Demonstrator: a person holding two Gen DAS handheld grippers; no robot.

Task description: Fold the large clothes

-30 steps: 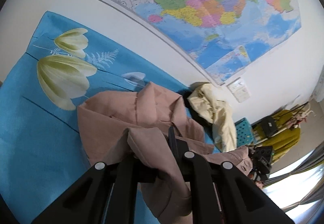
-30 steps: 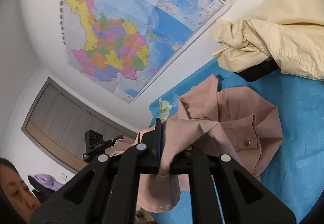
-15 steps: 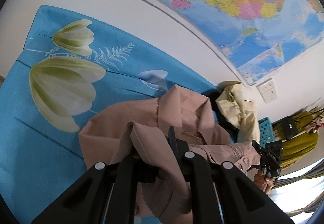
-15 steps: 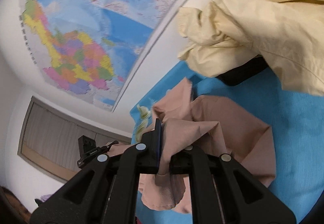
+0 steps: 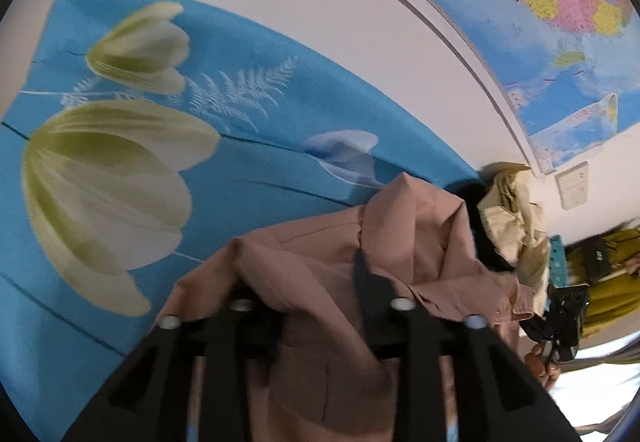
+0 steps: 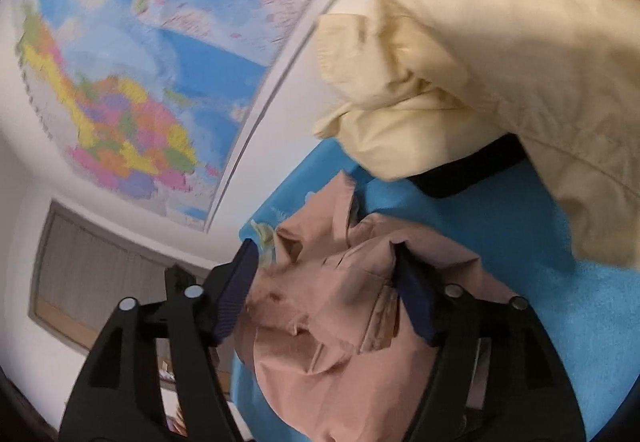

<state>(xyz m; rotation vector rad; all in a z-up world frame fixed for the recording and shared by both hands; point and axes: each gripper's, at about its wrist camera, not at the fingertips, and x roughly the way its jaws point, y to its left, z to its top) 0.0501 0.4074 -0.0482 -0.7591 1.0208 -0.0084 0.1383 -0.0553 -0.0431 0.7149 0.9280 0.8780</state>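
Since the earlier frames both our grippers have come down toward the bed and their jaws have just been opening: the left gripper (image 5: 320, 282) and the right gripper (image 6: 324, 274) now stand apart, with the pink garment (image 5: 328, 282) lying loose between the fingers. The pink garment sits bunched on the blue floral sheet (image 5: 248, 162), with open sheet to its left. Beyond it a cream jacket (image 6: 500, 74) is heaped by the wall under the map (image 6: 160, 62).
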